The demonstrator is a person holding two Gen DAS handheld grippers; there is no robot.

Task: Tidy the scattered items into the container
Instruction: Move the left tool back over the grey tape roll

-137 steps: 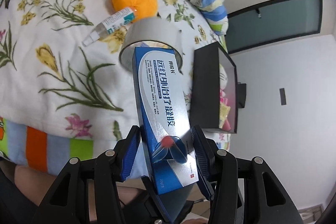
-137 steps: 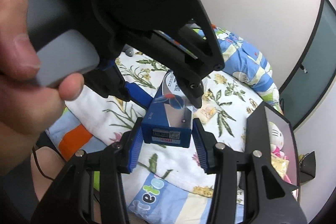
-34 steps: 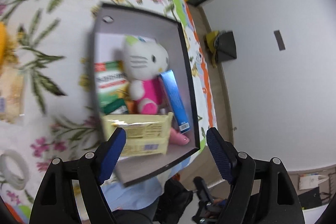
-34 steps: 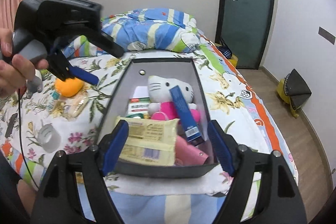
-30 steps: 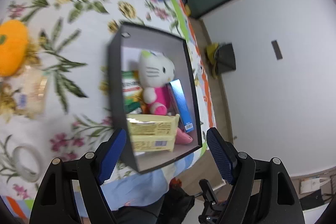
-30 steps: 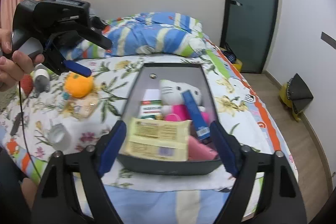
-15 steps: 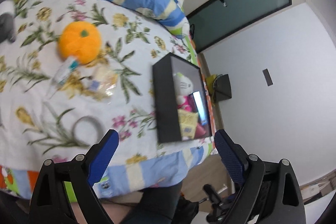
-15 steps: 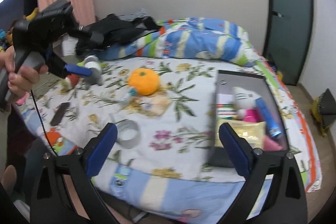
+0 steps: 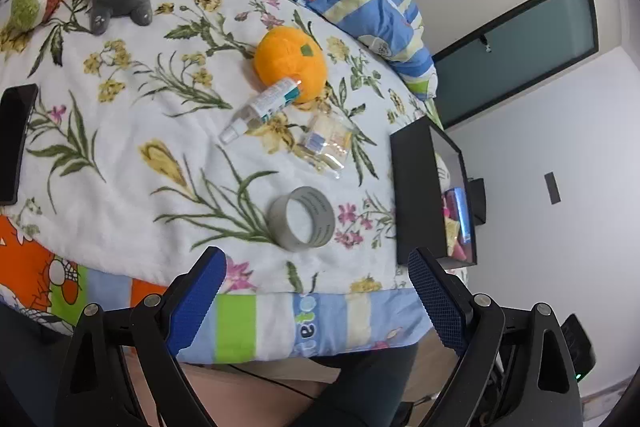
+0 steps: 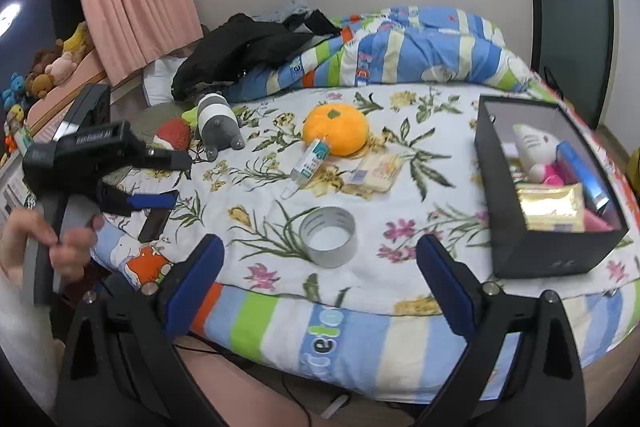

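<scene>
A black box (image 10: 544,255) stands on the bed's right side and holds a white cat plush (image 10: 530,143), a blue carton (image 10: 584,171) and a yellow packet (image 10: 552,207); it also shows in the left wrist view (image 9: 416,195). On the floral blanket lie a grey tape roll (image 9: 302,219) (image 10: 329,235), a spray bottle (image 9: 262,109) (image 10: 310,163), an orange plush (image 9: 291,63) (image 10: 336,129) and a clear packet (image 9: 326,143) (image 10: 374,171). My left gripper (image 9: 314,291) is open and empty, off the bed's near edge. My right gripper (image 10: 320,275) is open and empty, just short of the tape roll.
A grey striped plush (image 10: 218,121) and a red strawberry plush (image 10: 174,133) lie at the far left. A black phone (image 9: 14,143) (image 10: 158,217) lies near the left edge. A striped duvet (image 10: 400,55) and black clothes (image 10: 248,47) are piled at the back.
Both grippers held the blue carton earlier; it now lies in the box. Both have since pulled back from the box, open and empty, and swung left toward the scattered items.
</scene>
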